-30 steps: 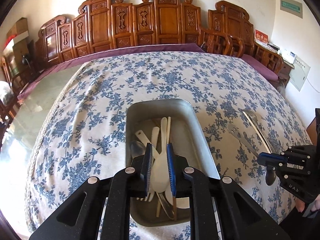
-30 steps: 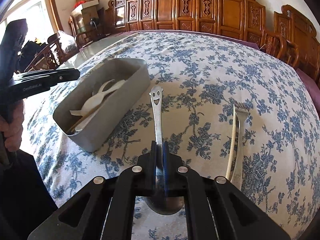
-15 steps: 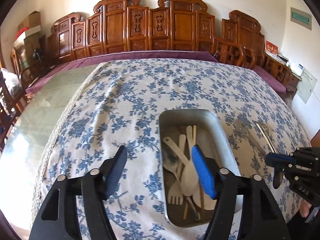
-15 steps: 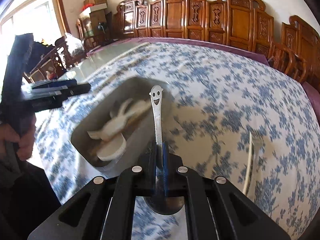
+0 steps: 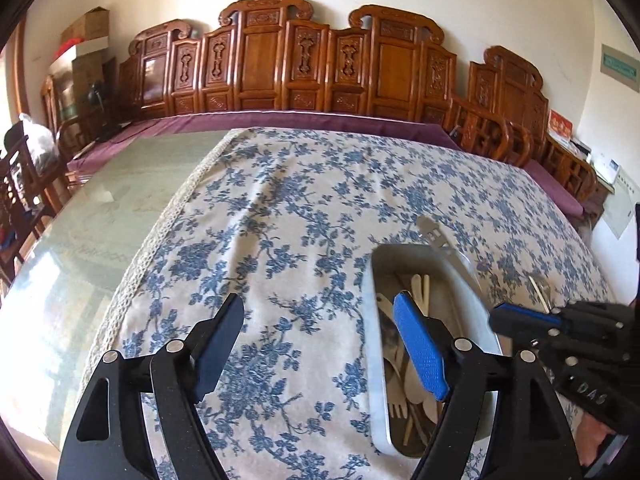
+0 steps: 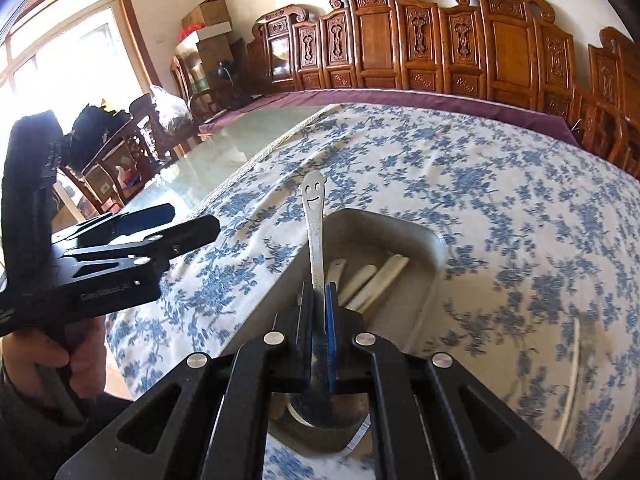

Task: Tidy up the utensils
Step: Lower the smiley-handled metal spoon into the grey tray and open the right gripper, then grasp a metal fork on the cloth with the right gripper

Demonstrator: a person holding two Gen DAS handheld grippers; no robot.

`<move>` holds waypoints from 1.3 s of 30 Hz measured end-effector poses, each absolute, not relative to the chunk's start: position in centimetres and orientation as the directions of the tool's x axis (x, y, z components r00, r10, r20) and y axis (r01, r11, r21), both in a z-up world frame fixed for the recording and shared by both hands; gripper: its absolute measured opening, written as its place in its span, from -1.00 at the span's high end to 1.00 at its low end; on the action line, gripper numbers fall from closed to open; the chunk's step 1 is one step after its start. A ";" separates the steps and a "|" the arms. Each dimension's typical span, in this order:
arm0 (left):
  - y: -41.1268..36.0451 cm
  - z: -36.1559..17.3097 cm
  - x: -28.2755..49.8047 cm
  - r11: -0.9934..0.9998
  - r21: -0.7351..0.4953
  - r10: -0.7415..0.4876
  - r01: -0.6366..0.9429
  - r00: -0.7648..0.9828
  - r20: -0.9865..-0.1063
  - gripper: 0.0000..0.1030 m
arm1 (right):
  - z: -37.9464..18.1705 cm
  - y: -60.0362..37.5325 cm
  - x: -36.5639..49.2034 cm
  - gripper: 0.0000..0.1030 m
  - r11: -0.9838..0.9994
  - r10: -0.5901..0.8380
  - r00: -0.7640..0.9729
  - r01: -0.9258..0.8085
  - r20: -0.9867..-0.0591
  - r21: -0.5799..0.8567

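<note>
On the blue-flowered white tablecloth [image 5: 304, 208], carved wooden chairs [image 5: 280, 60] behind.
Right gripper [image 6: 319, 304] pinches a smiley-handled steel spoon [image 6: 314, 232] over the grey metal utensil tray [image 6: 424, 240]; left gripper [image 5: 320, 344] is opening, empty.

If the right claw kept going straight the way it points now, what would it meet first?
Probably the grey tray: the right claw, shut on the smiley spoon, aims down into it, toward the cream utensils inside. Depth is uncertain.

Tray [image 6: 434, 258] on bench [image 6: 500, 184], utensils [image 6: 372, 280] inside. Right tongs [image 6: 319, 300] over tray, spoon [image 6: 314, 216] between them. Left tongs [image 5: 320, 344] left of tray. Chairs [image 5: 304, 60] behind bench.
</note>
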State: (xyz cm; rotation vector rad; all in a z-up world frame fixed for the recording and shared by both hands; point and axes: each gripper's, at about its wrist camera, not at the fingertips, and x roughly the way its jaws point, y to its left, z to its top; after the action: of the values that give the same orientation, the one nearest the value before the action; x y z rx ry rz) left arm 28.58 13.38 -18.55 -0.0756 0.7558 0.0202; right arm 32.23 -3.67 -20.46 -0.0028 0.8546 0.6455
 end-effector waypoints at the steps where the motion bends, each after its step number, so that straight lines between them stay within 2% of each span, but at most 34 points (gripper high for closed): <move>1: 13.7 -18.5 28.6 0.996 -0.067 -0.008 -0.052 0.728 -0.685 -0.44 | -20.8 -3.2 32.5 0.87 0.812 0.528 0.474 -0.524 -0.704 0.257; 16: 13.8 -18.6 28.5 0.995 -0.076 -0.009 -0.060 0.729 -0.685 -0.44 | -26.5 -1.5 33.5 0.86 0.847 0.451 0.430 -0.482 -0.782 0.224; 28: 12.0 -18.9 28.6 0.997 -0.075 -0.033 -0.026 0.722 -0.691 -0.44 | -24.6 -4.0 33.5 0.85 0.856 0.463 0.489 -0.463 -0.740 0.230; 33: 9.2 -18.7 28.6 0.997 -0.074 -0.070 0.027 0.726 -0.684 -0.44 | -22.8 -9.0 33.1 0.85 0.883 0.417 0.557 -0.435 -0.718 0.176; 39: 5.0 -19.0 29.0 0.993 -0.070 -0.118 0.096 0.714 -0.690 -0.44 | -22.5 -15.9 33.0 0.81 0.929 0.297 0.626 -0.364 -0.722 0.067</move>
State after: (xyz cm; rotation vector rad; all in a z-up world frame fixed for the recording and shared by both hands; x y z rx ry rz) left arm 29.00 4.98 -19.00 -0.0301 0.7662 -0.1187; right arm 33.04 -15.89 -22.52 -0.0885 0.8109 0.3795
